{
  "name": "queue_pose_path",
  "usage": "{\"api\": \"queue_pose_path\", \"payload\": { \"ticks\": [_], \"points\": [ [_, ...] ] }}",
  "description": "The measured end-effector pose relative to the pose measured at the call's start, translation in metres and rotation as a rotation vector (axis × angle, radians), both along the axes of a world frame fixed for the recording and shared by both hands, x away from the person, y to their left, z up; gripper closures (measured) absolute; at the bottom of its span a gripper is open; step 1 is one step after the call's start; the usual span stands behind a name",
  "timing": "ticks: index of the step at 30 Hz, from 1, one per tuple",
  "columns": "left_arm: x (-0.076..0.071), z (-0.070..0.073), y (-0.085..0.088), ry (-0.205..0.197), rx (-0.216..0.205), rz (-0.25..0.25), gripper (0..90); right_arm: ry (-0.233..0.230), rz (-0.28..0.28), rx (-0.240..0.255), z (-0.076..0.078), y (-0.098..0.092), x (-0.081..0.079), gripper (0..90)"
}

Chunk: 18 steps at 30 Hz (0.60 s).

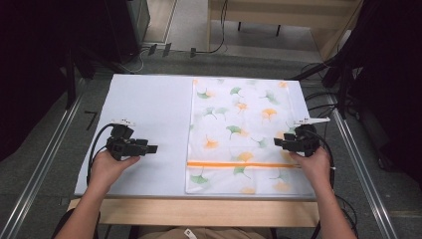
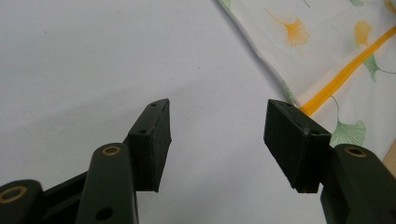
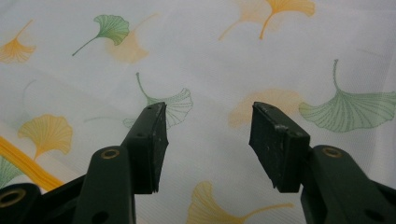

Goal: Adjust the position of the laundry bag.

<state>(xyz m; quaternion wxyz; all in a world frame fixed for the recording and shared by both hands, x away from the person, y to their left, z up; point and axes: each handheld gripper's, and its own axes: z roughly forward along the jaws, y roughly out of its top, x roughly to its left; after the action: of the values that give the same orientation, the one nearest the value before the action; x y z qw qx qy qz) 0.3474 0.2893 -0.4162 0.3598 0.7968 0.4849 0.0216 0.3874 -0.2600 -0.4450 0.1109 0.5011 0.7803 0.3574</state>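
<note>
A thin white cloth printed with green and orange ginkgo leaves (image 1: 241, 134) lies flat on the right half of the pale, white-topped table (image 1: 144, 114), reaching from the far edge nearly to the near one, its left edge running about down the table's middle. A bright orange stripe (image 1: 239, 164) crosses the cloth from side to side close to its near end. The black two-jaw left gripper (image 1: 152, 148), held in the person's left hand (image 1: 110, 167), sits over the bare table well to the left of the cloth and points toward it; in the left gripper view its jaws stand spread with nothing between them but plain tabletop, and the cloth's edge with the orange stripe (image 2: 343, 74) shows off to the upper right. The black right gripper (image 1: 277, 142), held in the right hand (image 1: 314, 166), is over the cloth near its right edge, just beyond the stripe, pointing inward toward the left. In the right gripper view its jaws are also spread apart, with the leaf-printed cloth (image 3: 210, 60) lying smooth beneath and between them, not pinched; whether the tips touch the fabric cannot be told. A cable trails back from each gripper.
</note>
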Motion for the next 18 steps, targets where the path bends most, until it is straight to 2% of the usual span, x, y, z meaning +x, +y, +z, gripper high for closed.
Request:
{"api": "queue_pose_path", "payload": {
  "ticks": [4,16,18],
  "points": [
    [-0.0007,0.0001,0.0000,-0.007,0.009,-0.003,40.3,0.001,-0.003,0.002,0.0005,0.0003,-0.0005,47.8],
    [-0.0001,-0.0007,-0.0027,0.006,-0.003,-0.005,38.8,0.012,0.007,-0.008,-0.0007,0.0012,-0.0003,46.6],
    [-0.0006,-0.0005,-0.0042,-0.002,-0.002,-0.009,39.4,0.014,0.008,-0.007,-0.0008,0.0012,-0.0002,46.5]
  ]
}}
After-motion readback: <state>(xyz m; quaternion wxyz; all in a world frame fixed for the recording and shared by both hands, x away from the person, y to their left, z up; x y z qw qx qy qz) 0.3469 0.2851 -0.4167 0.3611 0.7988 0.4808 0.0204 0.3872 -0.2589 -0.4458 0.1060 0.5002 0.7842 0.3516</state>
